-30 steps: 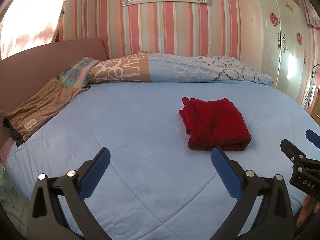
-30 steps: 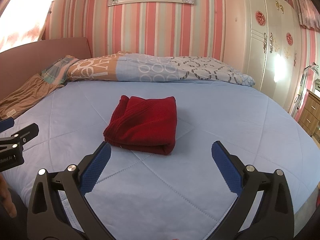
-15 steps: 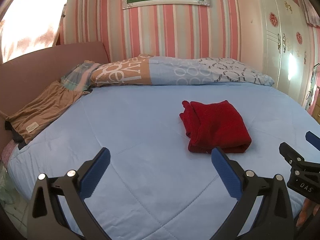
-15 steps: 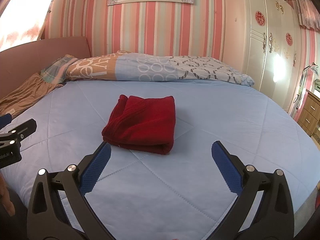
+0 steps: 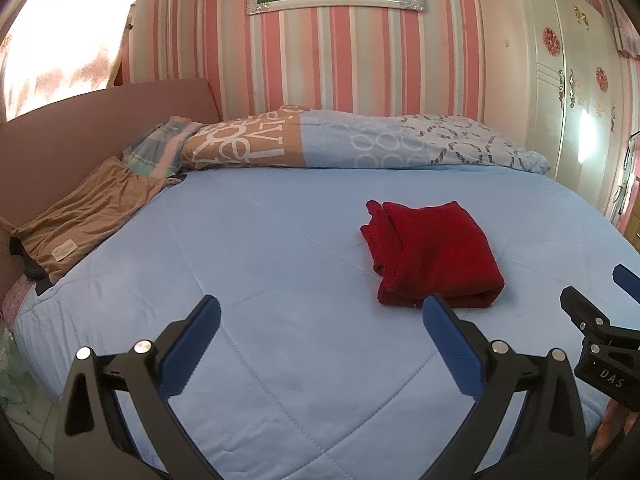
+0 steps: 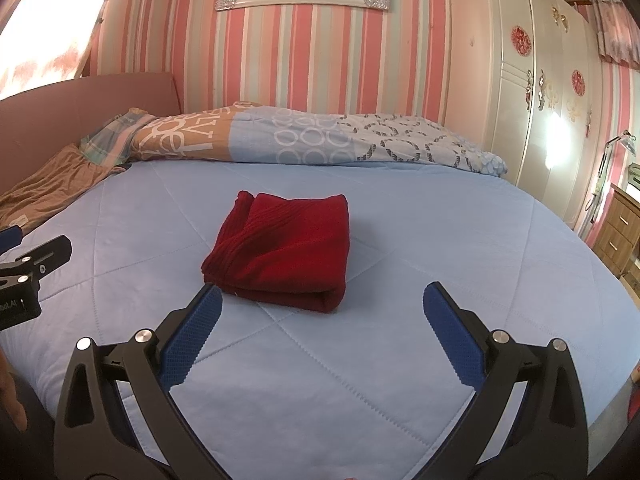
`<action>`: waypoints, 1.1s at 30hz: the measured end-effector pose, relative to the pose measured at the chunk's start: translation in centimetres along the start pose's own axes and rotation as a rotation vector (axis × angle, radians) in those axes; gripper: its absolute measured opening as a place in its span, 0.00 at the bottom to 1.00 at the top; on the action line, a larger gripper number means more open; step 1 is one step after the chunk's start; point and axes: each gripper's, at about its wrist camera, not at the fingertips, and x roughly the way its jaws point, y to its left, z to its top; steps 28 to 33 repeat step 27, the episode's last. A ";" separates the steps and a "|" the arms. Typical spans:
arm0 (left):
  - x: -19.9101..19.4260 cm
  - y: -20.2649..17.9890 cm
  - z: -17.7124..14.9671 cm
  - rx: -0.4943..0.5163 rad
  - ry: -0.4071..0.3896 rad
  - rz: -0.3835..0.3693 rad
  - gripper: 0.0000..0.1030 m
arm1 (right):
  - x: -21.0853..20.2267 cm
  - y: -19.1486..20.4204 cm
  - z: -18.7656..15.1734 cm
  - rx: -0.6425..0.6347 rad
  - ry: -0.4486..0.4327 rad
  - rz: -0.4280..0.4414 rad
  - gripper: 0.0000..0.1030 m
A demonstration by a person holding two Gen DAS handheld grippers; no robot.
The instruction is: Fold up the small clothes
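Note:
A dark red garment (image 5: 434, 254) lies folded in a compact rectangle on the light blue quilt (image 5: 280, 264); it also shows in the right wrist view (image 6: 284, 250). My left gripper (image 5: 320, 326) is open and empty, held above the quilt near the front edge, with the garment just beyond its right finger. My right gripper (image 6: 322, 320) is open and empty, with the garment just beyond its left finger. Neither touches the garment. Each gripper shows at the edge of the other's view.
A brown garment (image 5: 88, 216) lies at the bed's far left by the pink headboard (image 5: 80, 120). A patterned rolled duvet (image 5: 360, 140) runs along the back. A white wardrobe (image 6: 540, 100) and wooden drawers (image 6: 620, 232) stand to the right.
Both grippers have drawn back slightly and lifted a little from the folded red garment; both stay open. The garment has not moved.

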 end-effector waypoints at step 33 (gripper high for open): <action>-0.1 -0.6 -0.2 0.025 0.006 -0.013 0.98 | -0.1 0.1 0.3 -0.008 0.000 0.001 0.97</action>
